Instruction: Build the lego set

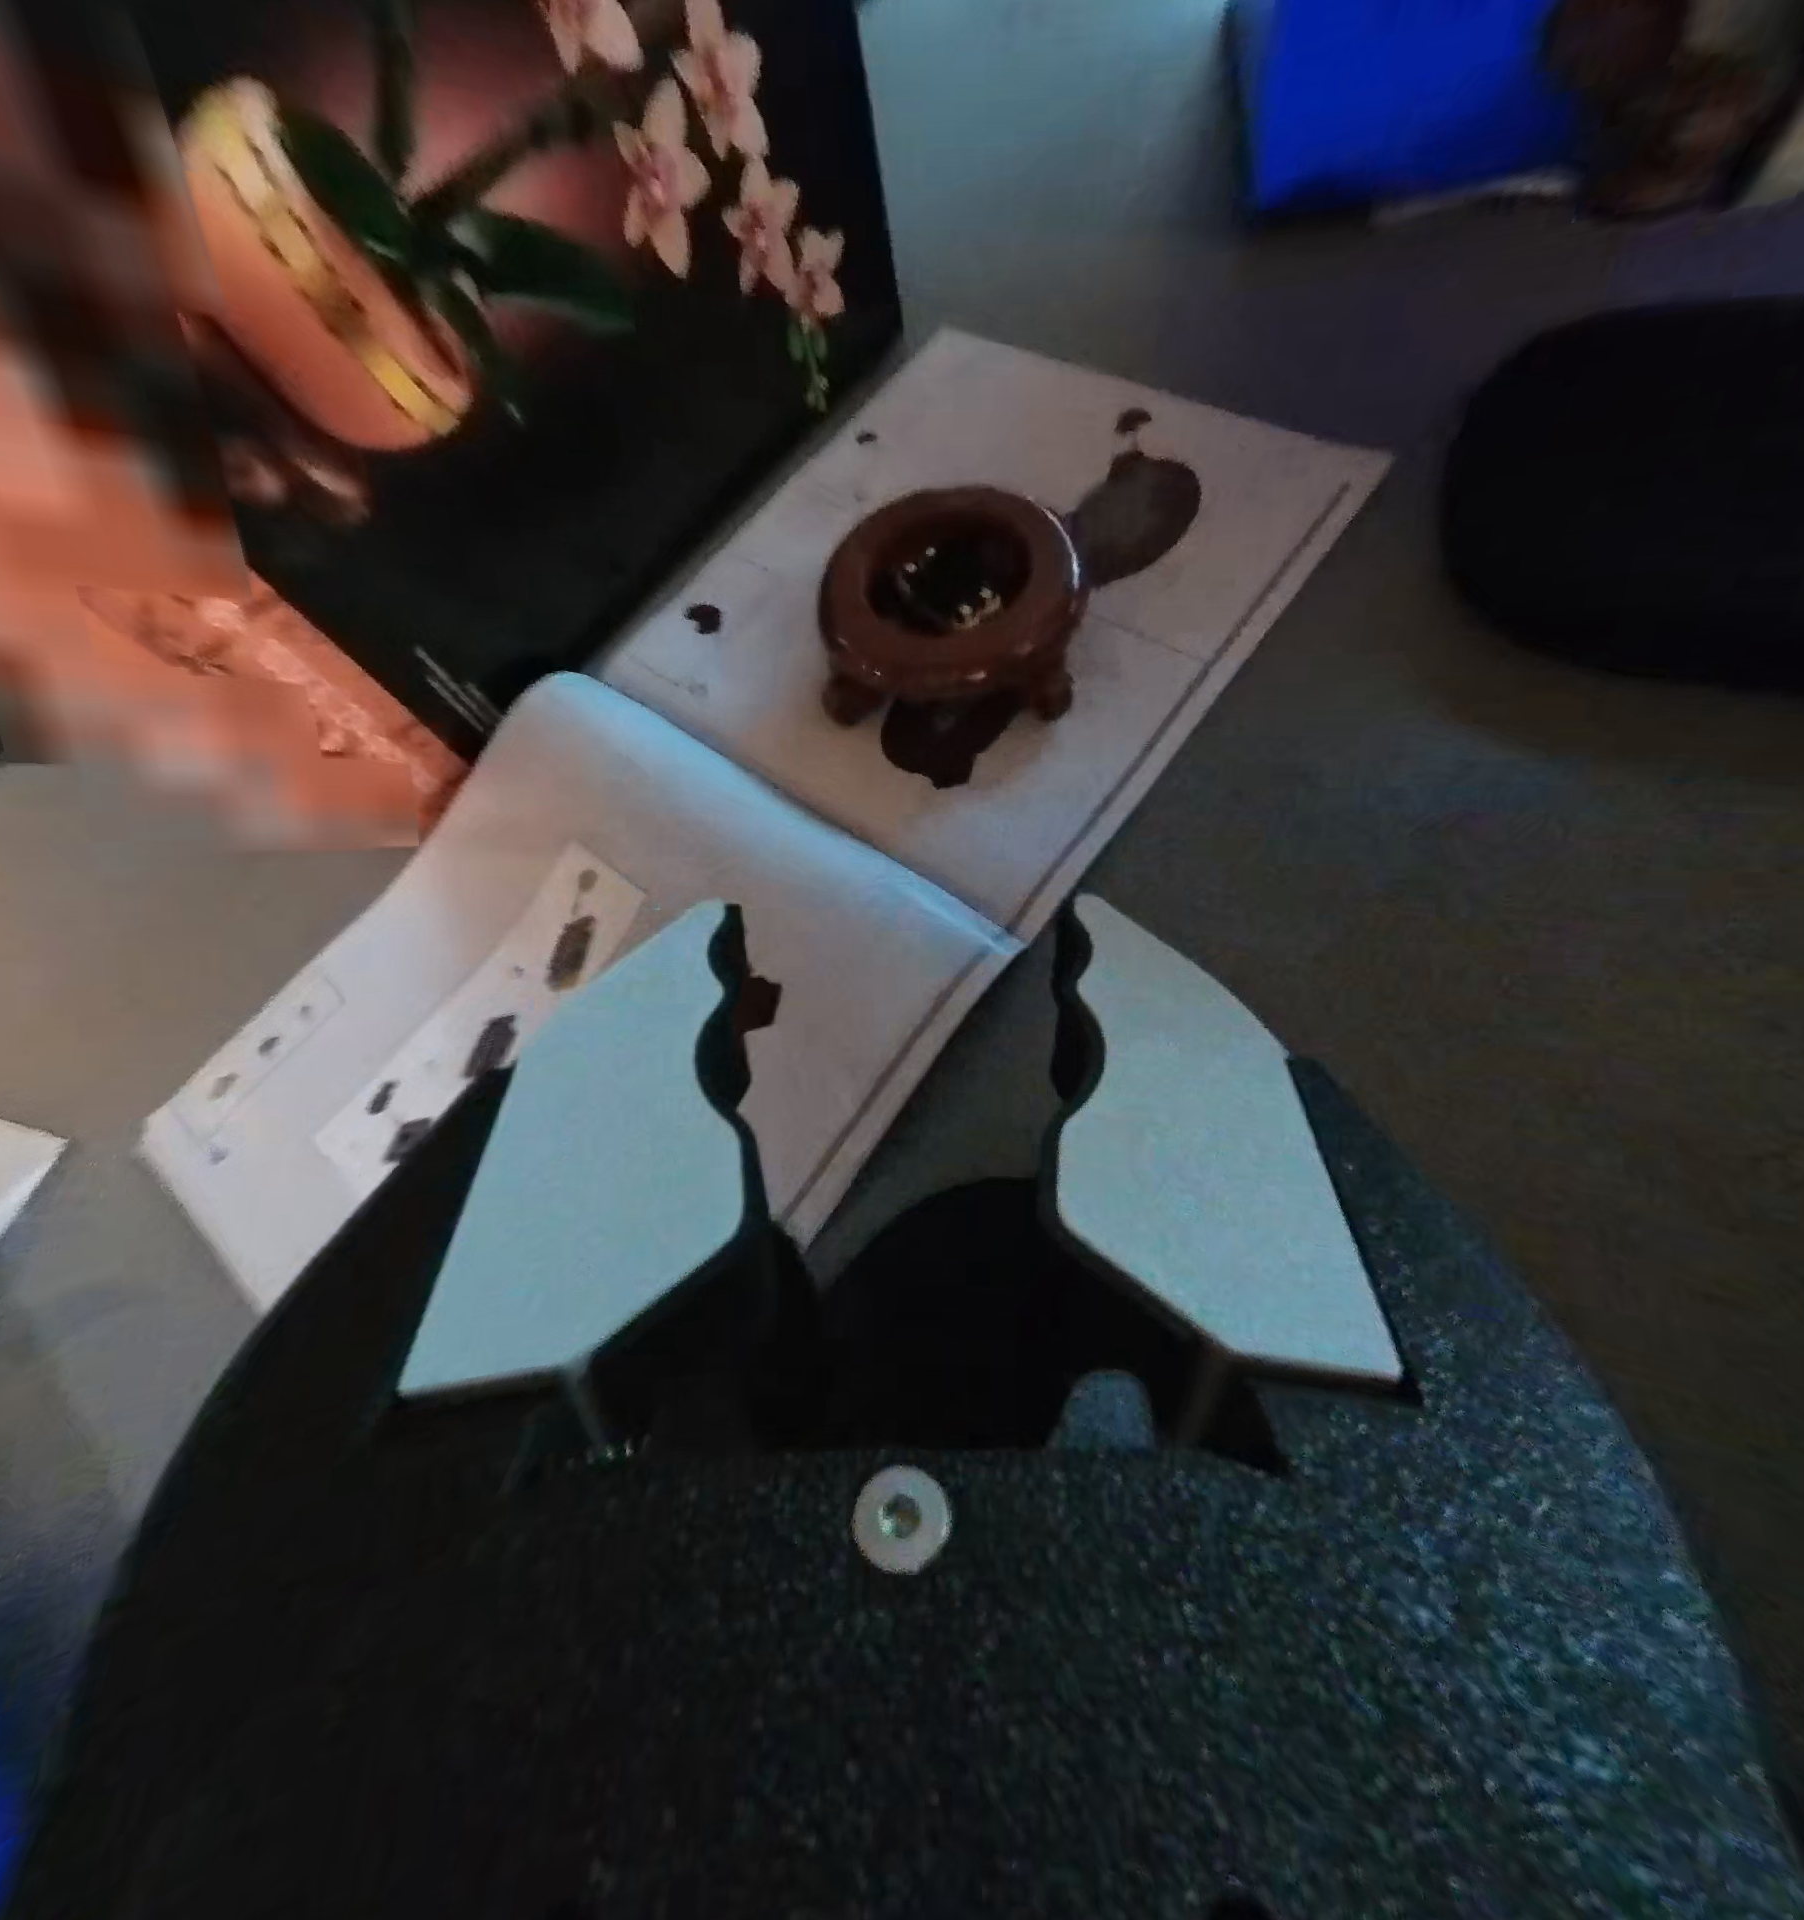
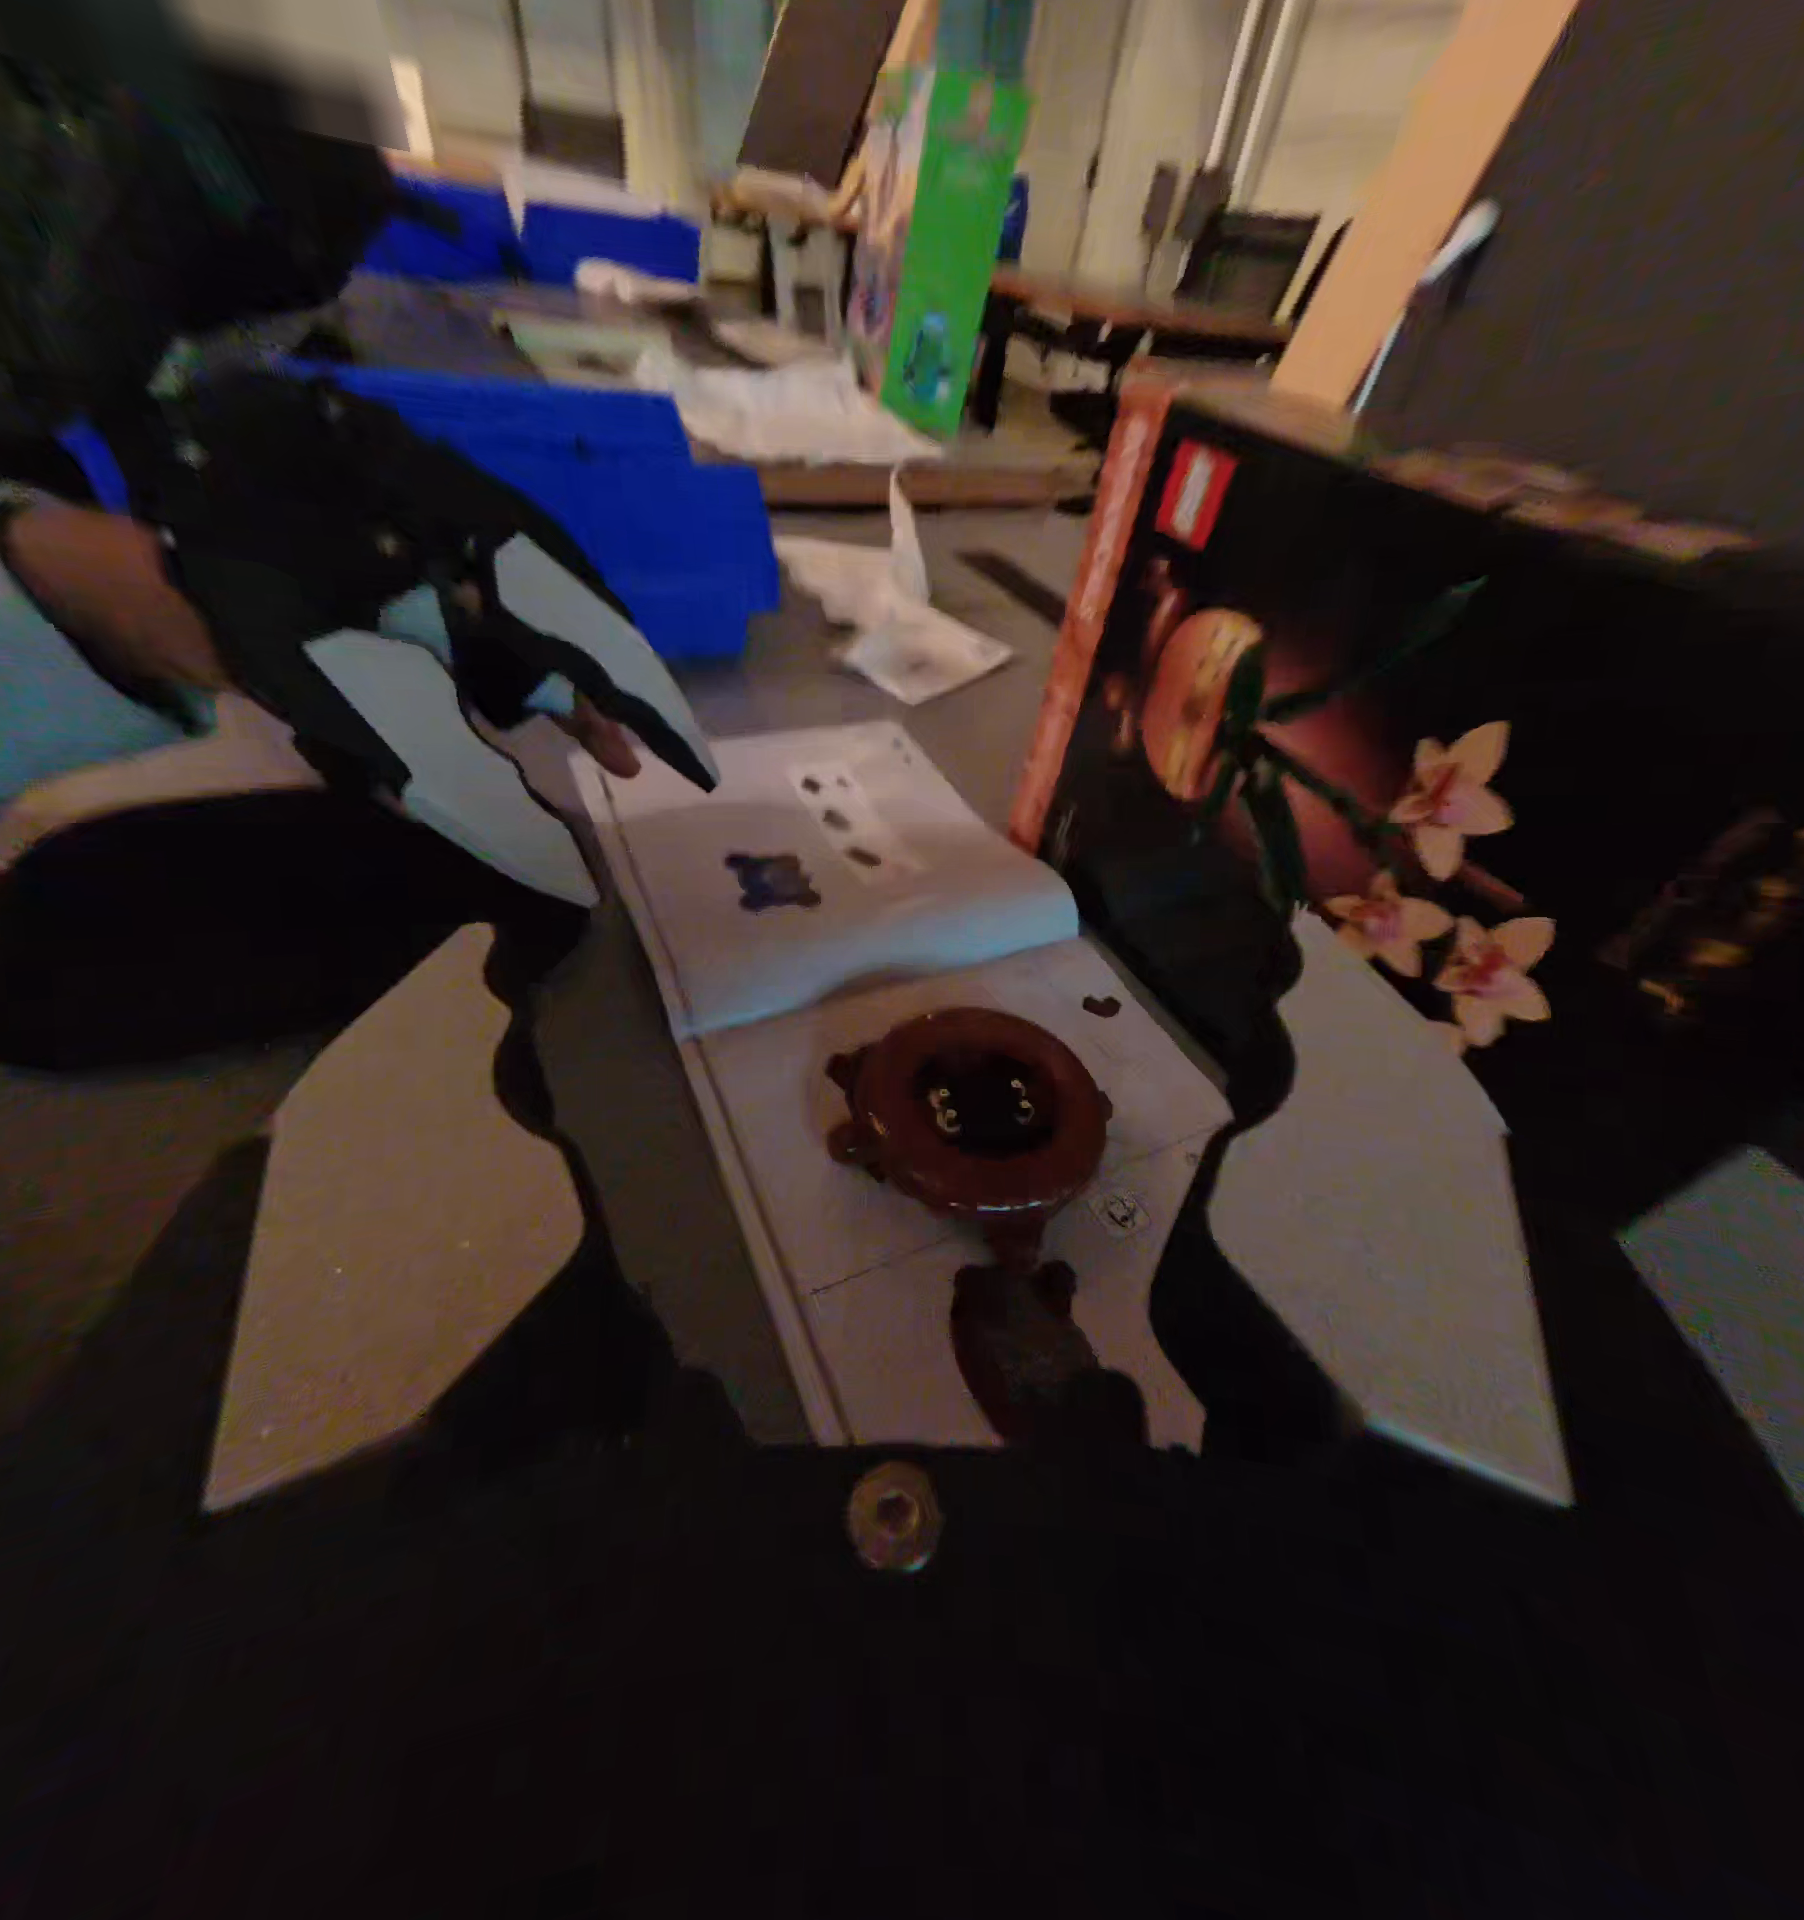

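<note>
the right gripper (image 2: 882,1039) hangs with its jaws spread wide and bare, above a brown ring-shaped brick piece (image 2: 971,1117) that stands between the fingers without touching them, on the near page of an open booklet (image 2: 877,914) lying on the desk (image 2: 617,1091). the left gripper (image 1: 903,997) hovers over the booklet's far page edge, partly open; a small dark bit shows at one pad, unclear. a flower-printed box (image 2: 1449,790) stands beside the booklet.

A brown ring-shaped brick build (image 2: 971,1117) (probably a stand) sits upright on the open booklet (image 2: 836,914).
</note>
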`<control>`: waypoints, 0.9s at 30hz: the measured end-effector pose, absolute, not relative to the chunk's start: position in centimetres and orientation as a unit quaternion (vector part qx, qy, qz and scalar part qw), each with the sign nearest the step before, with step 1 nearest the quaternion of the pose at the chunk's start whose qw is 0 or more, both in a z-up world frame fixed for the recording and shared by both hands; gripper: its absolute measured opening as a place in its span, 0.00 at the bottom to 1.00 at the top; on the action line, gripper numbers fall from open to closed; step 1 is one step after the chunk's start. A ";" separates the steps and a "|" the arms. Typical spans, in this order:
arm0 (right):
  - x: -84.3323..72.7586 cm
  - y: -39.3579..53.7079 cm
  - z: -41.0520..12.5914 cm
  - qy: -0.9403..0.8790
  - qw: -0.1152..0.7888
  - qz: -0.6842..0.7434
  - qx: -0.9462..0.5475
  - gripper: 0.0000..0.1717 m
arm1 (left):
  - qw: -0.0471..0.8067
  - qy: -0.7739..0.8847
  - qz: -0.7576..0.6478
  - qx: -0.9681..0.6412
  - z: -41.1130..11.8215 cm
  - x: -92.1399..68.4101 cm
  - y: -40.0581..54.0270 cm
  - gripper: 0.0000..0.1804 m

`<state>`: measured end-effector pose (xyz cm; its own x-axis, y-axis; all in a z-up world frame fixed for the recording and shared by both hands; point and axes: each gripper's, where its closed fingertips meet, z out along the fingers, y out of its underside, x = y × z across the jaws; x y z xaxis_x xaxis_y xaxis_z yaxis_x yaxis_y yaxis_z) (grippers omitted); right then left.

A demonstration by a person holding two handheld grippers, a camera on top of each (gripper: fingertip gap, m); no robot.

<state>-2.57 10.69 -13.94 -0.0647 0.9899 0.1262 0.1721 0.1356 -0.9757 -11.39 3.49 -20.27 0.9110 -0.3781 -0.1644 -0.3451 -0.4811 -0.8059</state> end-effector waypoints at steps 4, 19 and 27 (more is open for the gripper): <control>-6.1 13.1 -19.5 -0.662 0.392 0.357 -0.530 0.72 | 0.406 0.217 -0.040 -0.887 -23.0 -11.9 4.6 0.30; -7.1 14.1 -27.1 -0.755 0.228 0.273 -0.552 0.59 | 0.450 0.189 -0.059 -0.871 -22.0 -12.3 1.5 0.29; -4.7 7.4 -25.1 -0.756 0.206 0.344 -0.518 0.59 | 0.472 0.173 -0.041 -0.864 -21.3 -13.3 0.4 0.29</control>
<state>-4.70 7.39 -25.13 -0.3791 0.9243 -0.0444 0.6406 0.2275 -0.7334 -13.34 0.42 -21.28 0.9370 -0.3368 -0.0926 -0.2598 -0.4949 -0.8292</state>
